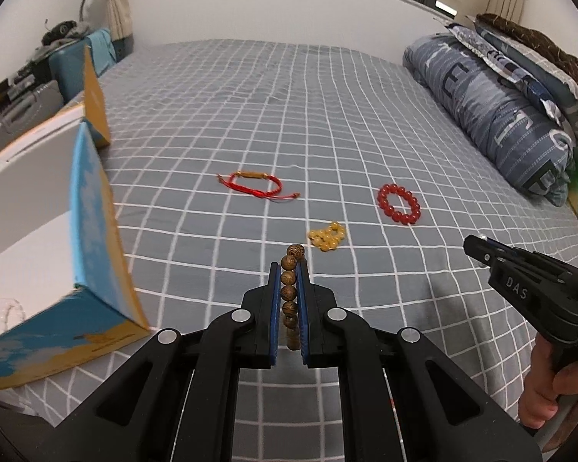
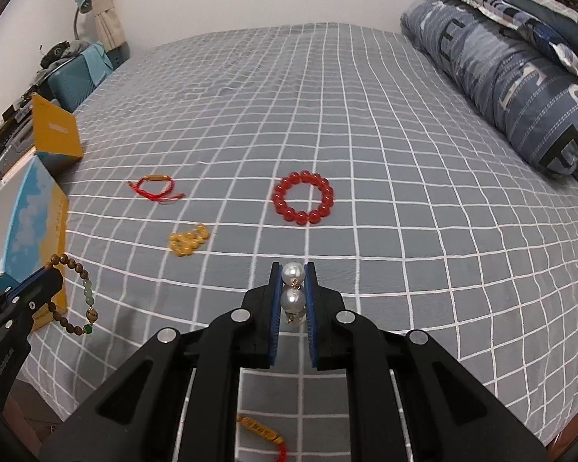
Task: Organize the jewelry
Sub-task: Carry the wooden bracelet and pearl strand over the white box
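Observation:
My left gripper [image 1: 290,269] is shut on a brown wooden bead bracelet [image 1: 289,288]; in the right wrist view that bracelet [image 2: 81,300] hangs from it as a loop with green beads. My right gripper [image 2: 293,271] is shut on a white pearl piece [image 2: 292,288]. On the grey checked bedsheet [image 1: 327,115] lie a red cord bracelet [image 1: 250,183], a yellow bead bracelet [image 1: 327,235] bunched up, and a red bead bracelet [image 1: 399,204]. An open blue and yellow box [image 1: 92,231] with a white inside stands at the left.
A folded blue quilt and pillows [image 1: 501,104] fill the right side of the bed. Suitcases and clutter [image 1: 27,88] stand past the left edge. A gold and red charm [image 2: 264,433] lies under my right gripper near the front edge.

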